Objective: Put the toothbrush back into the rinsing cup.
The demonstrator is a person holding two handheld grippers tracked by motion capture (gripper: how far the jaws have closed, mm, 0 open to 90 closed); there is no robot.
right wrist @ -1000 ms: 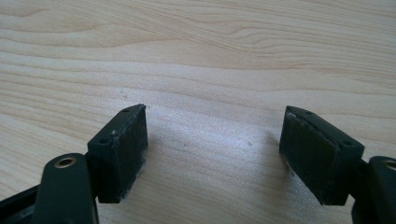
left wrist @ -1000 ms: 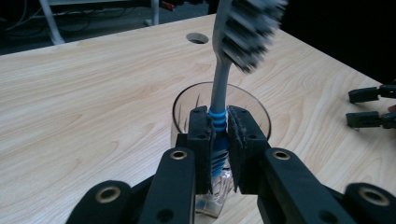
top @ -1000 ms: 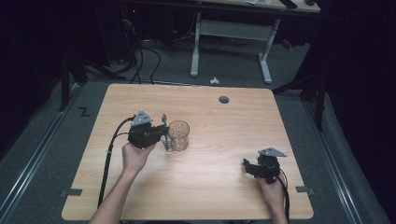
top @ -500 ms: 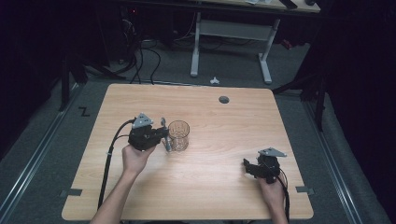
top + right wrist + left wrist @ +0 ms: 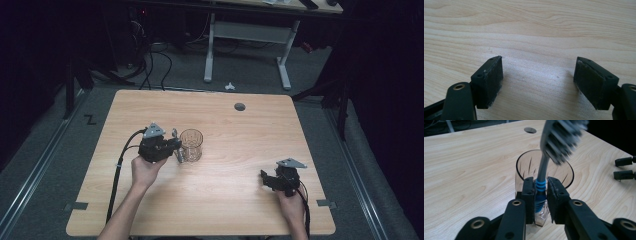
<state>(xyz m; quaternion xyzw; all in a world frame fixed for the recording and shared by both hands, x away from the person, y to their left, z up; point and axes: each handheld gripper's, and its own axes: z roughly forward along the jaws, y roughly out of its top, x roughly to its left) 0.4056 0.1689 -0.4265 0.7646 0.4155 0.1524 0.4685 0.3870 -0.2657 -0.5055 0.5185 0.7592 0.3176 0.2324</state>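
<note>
Left tool (image 5: 540, 192) is pinched on a grey-handled toothbrush with blue ribbed grip (image 5: 543, 167), jaws pressed onto the blue ribbed section; brush is held roughly upright, tilted slightly, bristle head up and blurred at the top of the left gripper view

Toothbrush is seen just in front of a clear, faceted drinking glass (image 5: 524, 170), at its near rim; whether the handle touches the glass cannot be told. In the high view the glass (image 5: 191, 145) stands upright on the light wooden table (image 5: 225, 210), left of centre, with the left tool (image 5: 176, 145) right beside it on its left, and the toothbrush (image 5: 176, 147) is seen as a thin grey shaft between tool and glass

Left hand (image 5: 145, 170) is wrapped around the tool body; black cable (image 5: 117, 175) is trailed back toward the near table edge

Right tool (image 5: 537, 77) is spread wide, nothing between the jaws, bare wood grain beneath. In the high view it (image 5: 267, 179) is held low over the table near the right front corner, well apart from the glass, right hand (image 5: 290, 202) behind it. Its 2 jaw tips (image 5: 624, 167) are seen at the far right edge of the left gripper view

1 round grommet hole (image 5: 240, 106) is set in the table near the far edge
</note>
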